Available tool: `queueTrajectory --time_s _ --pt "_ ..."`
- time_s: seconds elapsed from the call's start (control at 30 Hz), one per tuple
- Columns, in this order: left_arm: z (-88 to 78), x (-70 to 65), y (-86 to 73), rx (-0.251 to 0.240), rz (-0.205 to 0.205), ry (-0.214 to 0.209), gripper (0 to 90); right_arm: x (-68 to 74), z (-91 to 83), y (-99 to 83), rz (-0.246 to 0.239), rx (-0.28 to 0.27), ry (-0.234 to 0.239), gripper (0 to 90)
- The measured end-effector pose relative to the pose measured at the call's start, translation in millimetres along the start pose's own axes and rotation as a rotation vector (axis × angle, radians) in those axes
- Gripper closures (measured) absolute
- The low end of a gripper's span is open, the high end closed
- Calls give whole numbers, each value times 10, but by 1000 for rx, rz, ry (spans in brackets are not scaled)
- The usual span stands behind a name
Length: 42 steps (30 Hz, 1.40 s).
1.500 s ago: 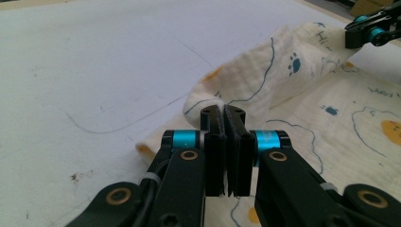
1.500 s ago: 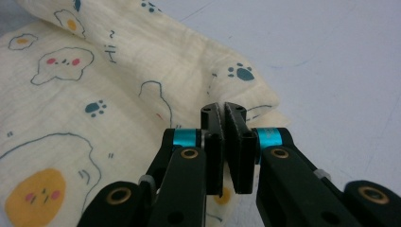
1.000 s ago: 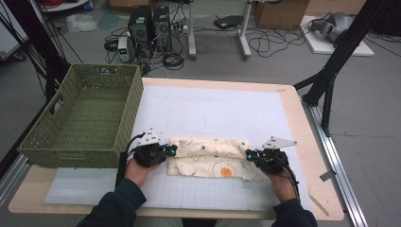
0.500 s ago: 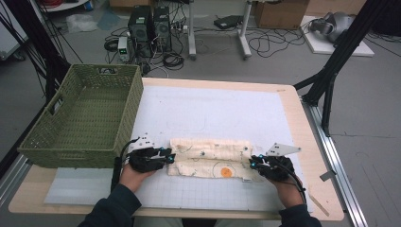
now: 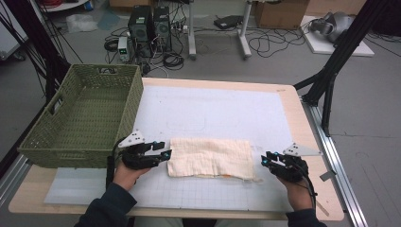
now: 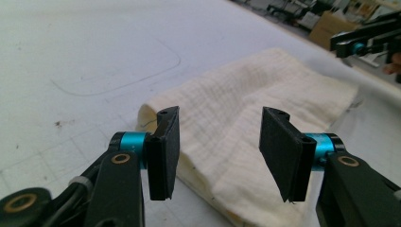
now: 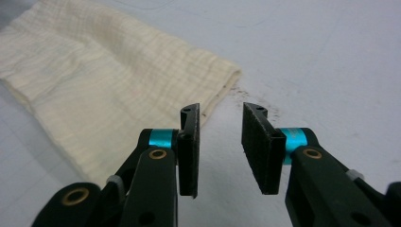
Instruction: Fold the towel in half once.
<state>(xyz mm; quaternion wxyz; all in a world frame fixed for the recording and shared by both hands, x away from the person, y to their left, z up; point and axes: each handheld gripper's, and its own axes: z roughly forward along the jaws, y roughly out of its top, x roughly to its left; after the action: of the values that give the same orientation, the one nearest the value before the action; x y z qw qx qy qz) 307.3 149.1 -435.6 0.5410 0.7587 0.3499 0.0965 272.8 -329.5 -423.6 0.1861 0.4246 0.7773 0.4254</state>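
The left gripper [image 5: 166, 153] is sitting just beside the left end of the folded cream cloth [image 5: 210, 158], and its jaws have just been opening, with nothing pinched between them. The right gripper [image 5: 265, 160] is letting go too; its jaws have been opening and are holding nothing, a little apart from the cloth's right end. The cloth is lying flat on the white mat [image 5: 222, 113] of the desk, near the front edge. The folding is looking done for this step. What may be left is another fold, or putting the cloth into the green woven basket [image 5: 71, 137] to the left. The left gripper view is showing the soft doubled edge [image 6: 189, 165] up close, while the high view is showing the whole desk.
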Motion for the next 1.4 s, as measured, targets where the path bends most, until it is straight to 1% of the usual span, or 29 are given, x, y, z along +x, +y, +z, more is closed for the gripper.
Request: queueTrajectory --time_s 0.03,0.1,0.17,0.23,0.27,0.33,0.37,0.4,0.43,0.47,0.53,0.57,0.63,0.67,0.7,0.73,0.77,0.8,0.87,0.9,0.93,0.97,1.07,1.13,1.23,1.27,1.3,1.37,1.4 --pt "21 -10 -4 13 6 13 494 21 23 3 3 7 16 660" --pt "64 -28 -11 38 20 45 502 68 86 13 -14 21 43 643" --pt "104 -38 -14 59 28 66 504 112 162 24 -10 35 89 594" --pt "143 -45 -20 85 29 69 507 158 252 32 2 61 150 566" --pt "167 -55 -28 109 29 72 513 185 300 29 -3 78 165 570" --pt "199 -66 -39 131 35 76 528 249 386 18 -53 146 145 637" --pt "213 -72 -44 141 39 72 543 276 403 16 -90 158 120 707" --pt "229 -80 -49 147 43 62 573 284 396 28 -102 165 113 796" --pt "240 -88 -55 158 65 54 611 280 388 37 -116 166 106 857" --pt "256 -106 -65 168 82 53 670 283 370 36 -131 161 94 894" --pt "288 -140 -77 202 127 51 732 275 329 38 -144 152 50 895" --pt "295 -153 -76 208 142 54 798 262 300 43 -141 143 20 895" --pt "303 -173 -78 217 161 59 855 220 269 42 -123 130 8 895" --pt "297 -173 -77 212 158 62 858 202 261 37 -96 119 33 893" --pt "289 -167 -76 205 151 63 858 201 253 31 -71 106 68 817" --pt "284 -164 -76 198 141 65 857 207 260 30 -53 103 109 707" --pt "279 -158 -75 193 139 65 858 232 277 32 -46 109 121 654" --pt "274 -151 -71 191 140 68 858 263 299 30 -64 123 120 658" --pt "274 -149 -70 184 135 63 869 311 359 22 -109 177 96 683" --pt "273 -148 -69 181 134 60 872 320 371 19 -121 178 90 747" --pt "265 -147 -65 174 135 61 874 318 371 25 -123 184 98 840" --pt "256 -142 -59 161 128 64 874 318 367 25 -139 188 99 886" --pt "213 -102 -41 132 96 68 875 335 354 28 -169 188 84 893" --pt "190 -74 -38 122 71 66 874 331 329 41 -172 175 69 894" --pt "195 -71 -41 126 66 63 874 294 272 63 -164 149 36 894" --pt "205 -75 -45 135 72 61 874 283 256 69 -165 140 20 894" --pt "224 -84 -55 150 78 59 874 269 247 73 -159 140 22 894" --pt "251 -95 -69 171 92 67 873 274 262 60 -172 173 8 893" --pt "260 -97 -74 184 99 74 871 278 292 46 -174 201 22 886"
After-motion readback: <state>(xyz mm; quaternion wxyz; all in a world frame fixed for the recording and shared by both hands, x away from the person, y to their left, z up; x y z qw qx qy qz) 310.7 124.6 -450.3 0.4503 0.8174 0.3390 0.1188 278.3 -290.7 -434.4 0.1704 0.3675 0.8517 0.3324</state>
